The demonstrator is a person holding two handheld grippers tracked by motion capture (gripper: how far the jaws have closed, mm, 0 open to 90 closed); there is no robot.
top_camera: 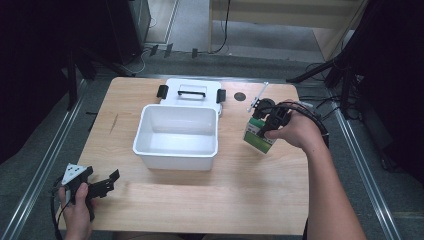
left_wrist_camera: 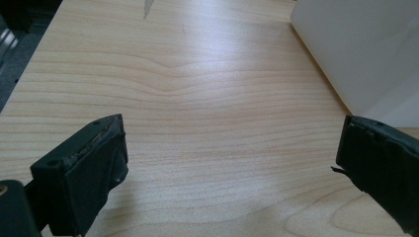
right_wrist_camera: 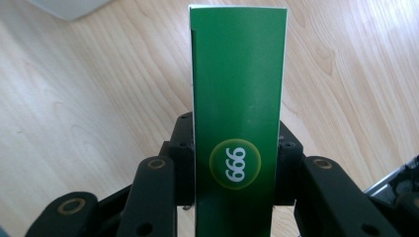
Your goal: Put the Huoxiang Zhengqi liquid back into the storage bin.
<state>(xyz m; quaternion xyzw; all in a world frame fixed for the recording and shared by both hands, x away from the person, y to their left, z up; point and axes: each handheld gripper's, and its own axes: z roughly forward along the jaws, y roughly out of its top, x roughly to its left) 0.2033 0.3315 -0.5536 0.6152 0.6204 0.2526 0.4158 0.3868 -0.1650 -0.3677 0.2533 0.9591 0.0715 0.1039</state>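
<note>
A green and white carton (top_camera: 258,136) is held tilted above the table to the right of the white bin (top_camera: 144,131), with my right gripper (top_camera: 272,119) shut on it. In the right gripper view the carton's green side (right_wrist_camera: 237,89) with a round "999" mark stands clamped between the jaws of the right gripper (right_wrist_camera: 236,160). My left gripper (top_camera: 102,185) rests at the table's near left corner, open. In the left gripper view the left gripper (left_wrist_camera: 230,158) has its jaws wide apart over bare wood, and the bin's wall (left_wrist_camera: 365,49) is at the upper right.
The bin's white lid (top_camera: 190,91) with a black handle and black latches lies behind the bin. A round dark hole (top_camera: 240,96) and a thin white stick (top_camera: 258,96) lie at the table's far right. Black stands and cables flank the table.
</note>
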